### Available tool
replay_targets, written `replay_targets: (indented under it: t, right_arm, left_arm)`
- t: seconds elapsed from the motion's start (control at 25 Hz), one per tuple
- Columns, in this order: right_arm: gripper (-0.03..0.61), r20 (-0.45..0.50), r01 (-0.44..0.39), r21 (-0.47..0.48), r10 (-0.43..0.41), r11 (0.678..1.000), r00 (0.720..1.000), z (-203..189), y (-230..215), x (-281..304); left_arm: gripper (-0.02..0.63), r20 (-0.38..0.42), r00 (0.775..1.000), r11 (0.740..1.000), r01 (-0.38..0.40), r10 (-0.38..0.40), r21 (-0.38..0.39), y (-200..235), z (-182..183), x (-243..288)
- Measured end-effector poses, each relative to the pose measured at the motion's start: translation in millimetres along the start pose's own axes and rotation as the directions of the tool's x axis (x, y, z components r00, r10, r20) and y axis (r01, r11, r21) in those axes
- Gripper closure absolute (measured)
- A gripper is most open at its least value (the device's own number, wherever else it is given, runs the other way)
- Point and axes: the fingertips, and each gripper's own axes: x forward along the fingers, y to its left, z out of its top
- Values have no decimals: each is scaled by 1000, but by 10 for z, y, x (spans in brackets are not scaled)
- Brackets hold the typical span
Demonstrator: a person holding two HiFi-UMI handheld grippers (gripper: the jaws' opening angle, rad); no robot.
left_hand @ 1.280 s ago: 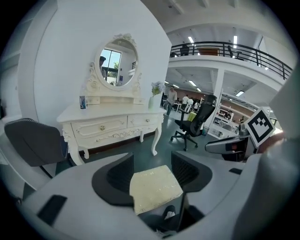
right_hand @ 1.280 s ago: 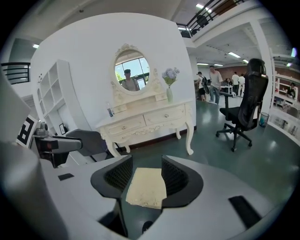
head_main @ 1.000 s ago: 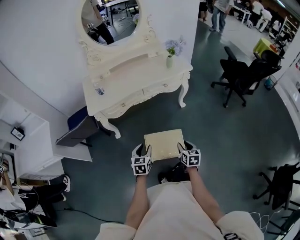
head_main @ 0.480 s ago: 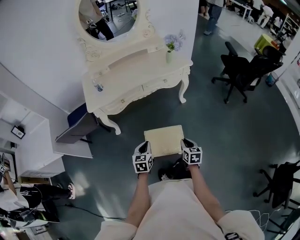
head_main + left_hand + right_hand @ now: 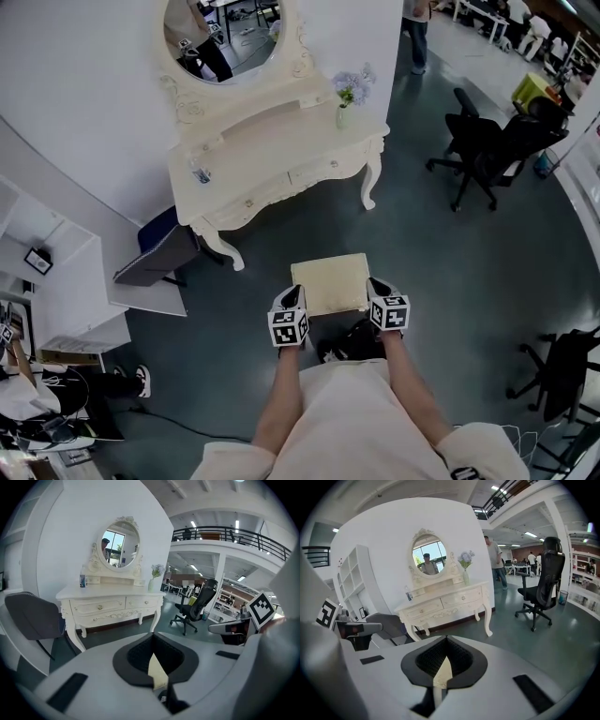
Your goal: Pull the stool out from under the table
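Head view: the cream dressing table (image 5: 272, 155) stands against the white wall, with its oval mirror (image 5: 225, 33) above it. The stool (image 5: 328, 281) sits on the dark floor in front of the table, clear of its legs. On the seat's edge farthest from the table, the left gripper (image 5: 292, 297) is clenched at one corner. The right gripper (image 5: 377, 286), whose jaws have just been closing, grips the other. Each gripper view shows a cream sliver pinched between the pads.
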Motion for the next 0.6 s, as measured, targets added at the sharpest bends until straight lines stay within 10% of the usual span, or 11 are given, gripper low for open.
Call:
replay_targets:
  t: [0.6]
  right_arm:
    - [535, -22, -15, -42, 14, 999, 1000, -9, 92, 8]
  left_arm:
    - [599, -6, 1000, 999, -13, 13, -39, 55, -11, -2]
